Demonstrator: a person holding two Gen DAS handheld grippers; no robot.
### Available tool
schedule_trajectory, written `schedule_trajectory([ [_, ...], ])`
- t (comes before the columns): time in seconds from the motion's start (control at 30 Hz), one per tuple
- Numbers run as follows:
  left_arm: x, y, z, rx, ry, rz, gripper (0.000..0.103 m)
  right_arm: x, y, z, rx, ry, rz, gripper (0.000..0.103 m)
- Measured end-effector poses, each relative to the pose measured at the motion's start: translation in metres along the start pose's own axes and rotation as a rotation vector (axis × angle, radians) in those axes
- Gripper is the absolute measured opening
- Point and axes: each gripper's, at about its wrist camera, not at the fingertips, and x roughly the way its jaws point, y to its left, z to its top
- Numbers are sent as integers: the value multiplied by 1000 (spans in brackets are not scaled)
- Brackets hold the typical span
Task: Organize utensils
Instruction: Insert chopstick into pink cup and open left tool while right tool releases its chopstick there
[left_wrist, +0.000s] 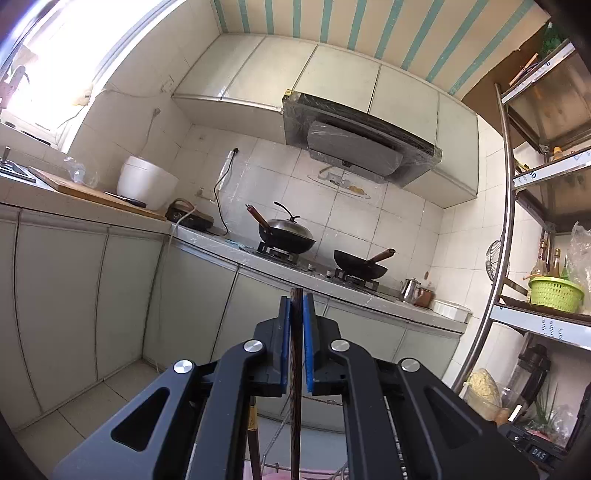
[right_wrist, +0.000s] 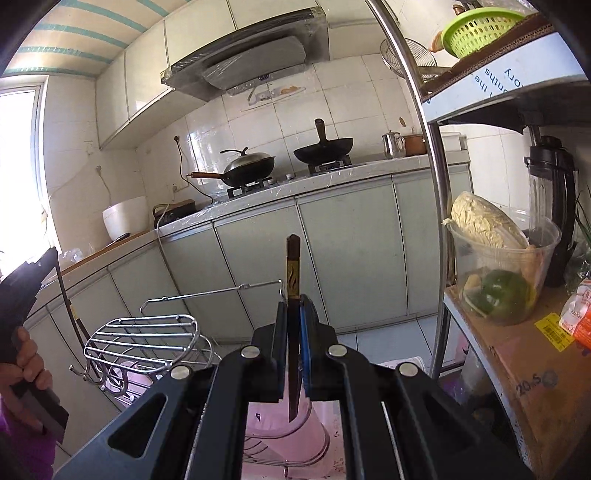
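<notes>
My left gripper (left_wrist: 296, 306) is shut on a dark brown chopstick (left_wrist: 295, 387) that stands upright between the blue pads, its tip hanging below. My right gripper (right_wrist: 294, 310) is shut on a second dark chopstick (right_wrist: 293, 280) with a gold band, also upright, its thin tip pointing down. A chrome wire utensil rack (right_wrist: 147, 336) stands below and to the left of the right gripper on a pink-patterned surface (right_wrist: 273, 424). The left gripper (right_wrist: 40, 266) with its chopstick (right_wrist: 68, 299) shows at the left edge of the right wrist view, held by a hand.
A counter with two black woks (left_wrist: 286, 232) on a gas stove runs along the far wall, with a white rice cooker (left_wrist: 146, 182) and cutting board to the left. A steel shelf (right_wrist: 436, 221) on the right holds a plastic tub of vegetables (right_wrist: 502, 266), a blender and a green basket (left_wrist: 556, 293).
</notes>
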Motion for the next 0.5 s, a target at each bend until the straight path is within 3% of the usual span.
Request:
schedule_trajectory([
  [0.13,-2,2,-22,30,-12,38,6,-4,-2,-6,7,-6,-3,6],
  [0.5,-13,17,-58,6,115,24,6,-9,1,-13,-2,-13,-8,6],
])
